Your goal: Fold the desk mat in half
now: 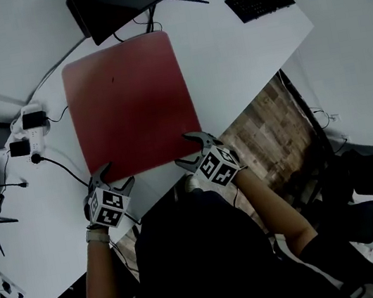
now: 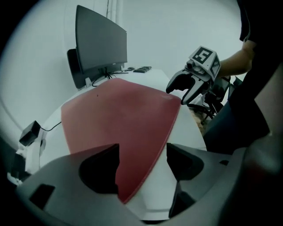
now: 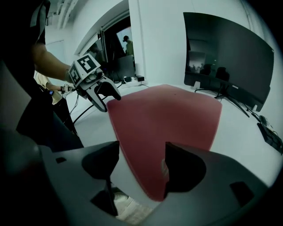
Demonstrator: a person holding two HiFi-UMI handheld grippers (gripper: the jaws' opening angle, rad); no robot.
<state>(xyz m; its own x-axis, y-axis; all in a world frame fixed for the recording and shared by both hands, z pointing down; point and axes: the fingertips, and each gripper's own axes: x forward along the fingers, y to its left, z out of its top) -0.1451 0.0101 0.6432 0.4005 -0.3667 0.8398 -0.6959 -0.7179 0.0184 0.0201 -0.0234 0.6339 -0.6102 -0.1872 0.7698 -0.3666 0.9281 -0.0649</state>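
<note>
By the table (image 1: 225, 45) near edge: left tool (image 1: 116, 177) and right tool (image 1: 188, 150), jaws spread, at desk mat (image 1: 131, 101) near corners, apparently lined up to pinch them.

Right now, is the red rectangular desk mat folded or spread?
Spread. The red rectangular desk mat lies as one flat layer on the white desk, all four corners showing, no fold or lifted edge.

Both forearms reach fwd & down, grey two-jaw left gripper (image 1: 114, 177) & matching right gripper (image 1: 190, 150) side by side, jaws wide apart.
</note>
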